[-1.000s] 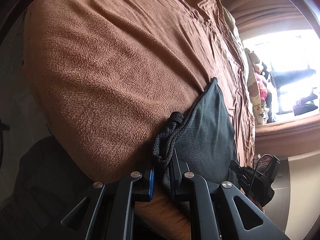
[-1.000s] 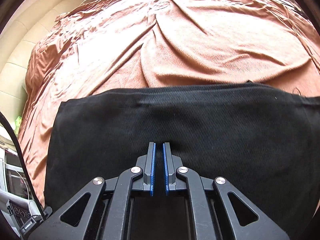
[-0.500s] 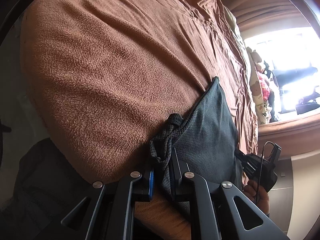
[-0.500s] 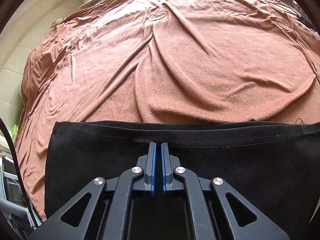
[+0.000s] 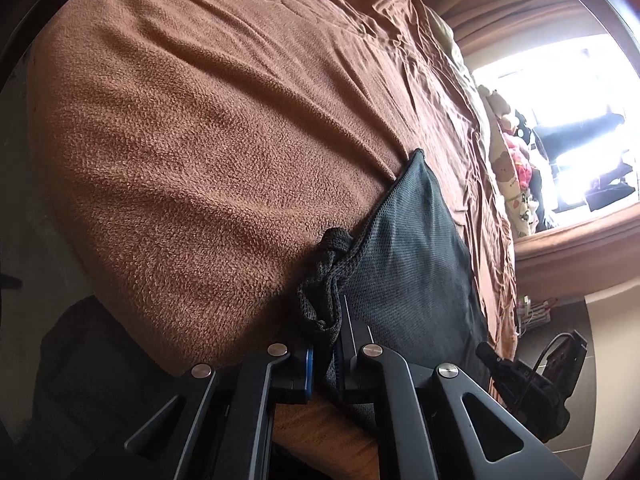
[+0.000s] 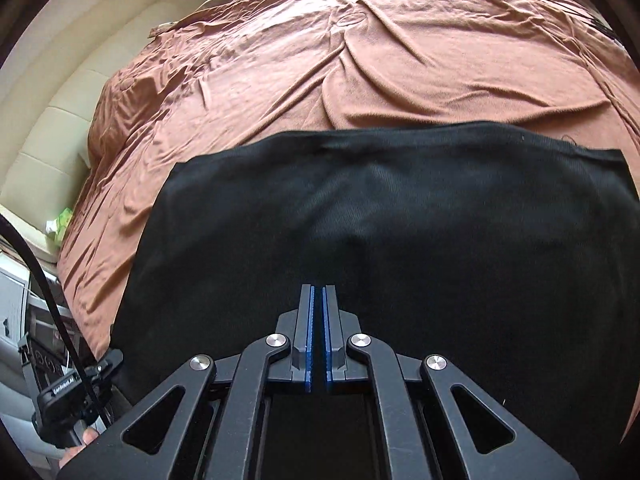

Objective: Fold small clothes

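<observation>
Brown fleece blanket (image 6: 400, 60) covers the bed from the near edge to the far headboard, rumpled in long creases, with bright window light off to the right in the left wrist view. On it, near me, lies the black garment (image 6: 400, 220), a small mesh-knit piece spread fairly flat.

My left tool (image 5: 326, 344) is clamped on a bunched corner of that garment (image 5: 404, 260); its jaws have just been closing a little further, and the twisted cloth sits pinched between the pads at the near edge of the bed. My right tool (image 6: 318, 332) has its jaws pressed together with nothing visible between them, hovering over the cloth's near middle.

Compared with half a second ago, the far hem has jumped away from the right tool's tips: much more black cloth now lies beyond them, so that hand has drawn back toward me. I judge the fold is not yet made, since the garment still looks single-layered and open. The left hold anchors one corner; the right tool would need to open before taking an edge.
</observation>
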{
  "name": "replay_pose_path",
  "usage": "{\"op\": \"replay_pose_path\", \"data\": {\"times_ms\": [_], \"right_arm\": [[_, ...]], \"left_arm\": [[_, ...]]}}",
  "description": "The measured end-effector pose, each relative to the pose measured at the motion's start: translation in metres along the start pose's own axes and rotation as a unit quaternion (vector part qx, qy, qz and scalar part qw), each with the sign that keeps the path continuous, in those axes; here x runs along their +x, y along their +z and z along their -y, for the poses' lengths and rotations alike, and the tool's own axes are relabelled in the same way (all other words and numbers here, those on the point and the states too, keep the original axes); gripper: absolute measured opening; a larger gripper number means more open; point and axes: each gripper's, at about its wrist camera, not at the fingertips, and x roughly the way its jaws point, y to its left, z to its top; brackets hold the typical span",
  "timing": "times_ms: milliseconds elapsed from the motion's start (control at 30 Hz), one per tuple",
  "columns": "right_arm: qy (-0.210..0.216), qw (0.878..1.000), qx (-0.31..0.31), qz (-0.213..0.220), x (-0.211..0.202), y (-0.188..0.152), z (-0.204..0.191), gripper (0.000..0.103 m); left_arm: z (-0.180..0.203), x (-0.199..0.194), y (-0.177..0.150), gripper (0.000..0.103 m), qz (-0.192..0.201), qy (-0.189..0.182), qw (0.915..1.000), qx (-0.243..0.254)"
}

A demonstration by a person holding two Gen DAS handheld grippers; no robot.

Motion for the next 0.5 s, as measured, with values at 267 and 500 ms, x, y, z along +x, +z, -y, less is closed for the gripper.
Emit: {"op": "replay_pose_path", "data": {"times_ms": [267, 500], "right_arm": [[0.022, 1.0, 0.006, -0.017, -0.008, -0.042, 0.005, 0.0], [0.044, 0.999, 0.01, -0.023, -0.017, -0.072, 0.007, 0.0]], "left_arm": [[0.013, -0.006, 0.002, 0.005, 0.004, -0.018, 0.9996, 0.02], [0.033, -0.011, 0.002, 0.005, 0.006, -0.041, 0.9983, 0.042]]}}
